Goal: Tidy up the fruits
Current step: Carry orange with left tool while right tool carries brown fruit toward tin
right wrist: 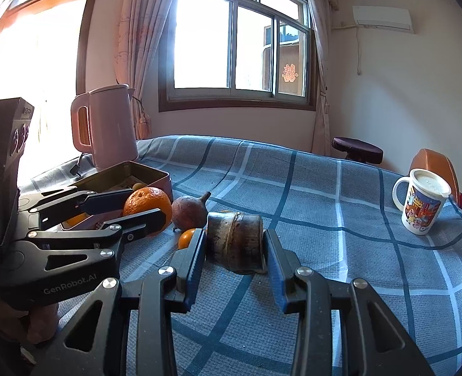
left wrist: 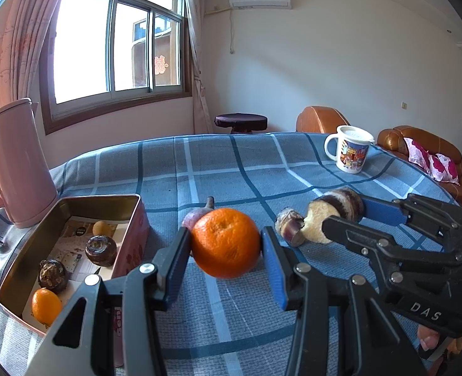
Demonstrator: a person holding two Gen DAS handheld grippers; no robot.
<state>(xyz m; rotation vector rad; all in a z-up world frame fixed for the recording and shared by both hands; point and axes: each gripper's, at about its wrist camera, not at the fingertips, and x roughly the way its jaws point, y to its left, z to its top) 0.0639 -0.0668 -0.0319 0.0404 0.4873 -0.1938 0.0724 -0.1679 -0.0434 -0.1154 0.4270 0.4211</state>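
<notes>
Left tongs [left wrist: 226, 250] clench an orange [left wrist: 225, 242]; right tongs [right wrist: 235, 250] clench a brown fruit piece [right wrist: 234, 246].

The left tongs [left wrist: 226, 261] are filled by the orange [left wrist: 225, 242], so nothing passes between their fingers. Just to their left stands the open tin [left wrist: 127, 241], its wall close to the left finger; behind the tin rises the pink kettle [left wrist: 18, 163]. Just right, the right tongs [right wrist: 234, 252], filled by a dark chunk [right wrist: 234, 244], crowd in. Past both tongs the checked bench [left wrist: 231, 163] lies open up to the mug [left wrist: 350, 149].
</notes>
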